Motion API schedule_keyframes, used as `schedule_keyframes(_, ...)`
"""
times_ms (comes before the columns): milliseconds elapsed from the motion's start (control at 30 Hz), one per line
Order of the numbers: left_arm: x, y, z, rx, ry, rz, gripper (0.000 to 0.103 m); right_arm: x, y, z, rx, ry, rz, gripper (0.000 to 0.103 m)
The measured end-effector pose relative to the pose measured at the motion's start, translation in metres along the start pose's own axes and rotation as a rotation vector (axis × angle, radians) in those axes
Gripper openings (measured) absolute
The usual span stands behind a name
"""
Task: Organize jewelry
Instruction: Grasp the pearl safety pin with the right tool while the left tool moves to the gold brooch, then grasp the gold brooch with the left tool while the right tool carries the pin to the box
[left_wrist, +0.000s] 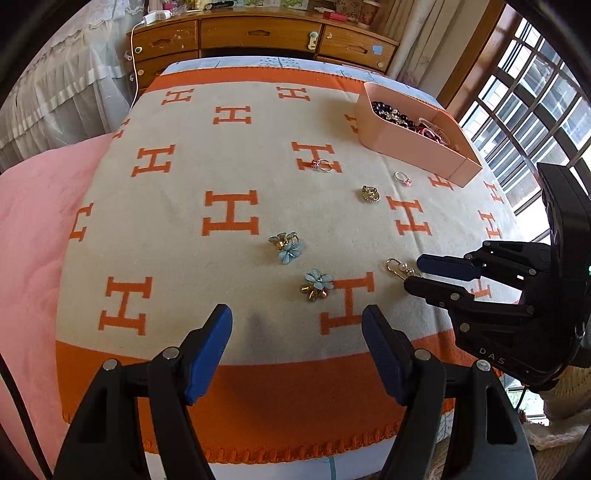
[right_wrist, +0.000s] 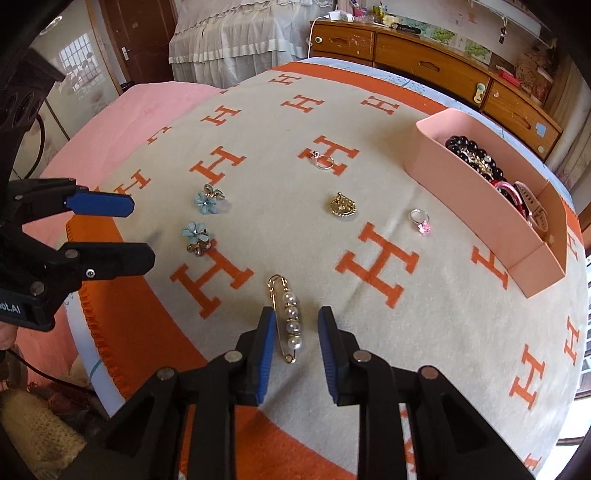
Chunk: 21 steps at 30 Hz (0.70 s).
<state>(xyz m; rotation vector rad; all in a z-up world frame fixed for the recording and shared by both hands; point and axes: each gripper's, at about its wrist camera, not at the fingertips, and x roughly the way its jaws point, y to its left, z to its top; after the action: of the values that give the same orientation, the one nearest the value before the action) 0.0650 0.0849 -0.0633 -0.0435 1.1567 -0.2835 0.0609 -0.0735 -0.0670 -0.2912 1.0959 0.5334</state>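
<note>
While the right gripper (right_wrist: 296, 325) straddles the gold pearl-studded safety-pin brooch (right_wrist: 289, 320) with jaws parted, closing could skid it across the orange-and-cream blanket (right_wrist: 369, 177); the left gripper (left_wrist: 297, 325) hangs unclenched, holding nothing.

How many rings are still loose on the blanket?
2: a silver ring with a red stone on an orange H, and a pink-stone ring near the pink box. Others may hide inside the box.

The blanket (left_wrist: 229, 177) is covered with large orange "H" letters. In the left wrist view the right gripper (left_wrist: 415, 273) carries the white letters "DAS" on its black body. In the right wrist view the left gripper (right_wrist: 142, 230) bears a partly cut-off label ending in "ot.AI".
</note>
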Motion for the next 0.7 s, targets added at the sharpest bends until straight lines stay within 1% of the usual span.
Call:
schedule_keyframes(100,-0.002,-0.003,0.005,0.013,-0.009,0.003,0.071,0.0,0.007,-0.001,-0.053,-0.011,-0.047,0.012)
schedule_keyframes(133,-0.003,-0.004,0.007,0.018,-0.013,0.004,0.071,0.0,0.008,-0.002,-0.059,-0.014,-0.051,0.007)
schedule_keyframes(233,-0.004,-0.009,0.013,0.037,-0.022,0.005,0.071,-0.001,0.009,-0.002,-0.049,-0.026,-0.064,0.007)
schedule_keyframes(333,-0.003,-0.016,0.02,0.056,-0.025,0.001,0.071,-0.003,0.001,-0.004,0.0,-0.04,-0.053,0.007)
schedule_keyframes(467,0.004,-0.029,0.033,0.078,-0.028,-0.005,0.071,-0.006,-0.019,-0.008,0.087,-0.056,-0.043,0.007)
schedule_keyframes(600,0.017,-0.044,0.05,0.098,-0.028,-0.011,0.071,-0.009,-0.041,-0.013,0.17,-0.075,-0.037,0.007)
schedule_keyframes(700,0.032,-0.054,0.062,0.086,-0.018,-0.008,0.071,-0.013,-0.058,-0.019,0.23,-0.096,-0.032,0.007)
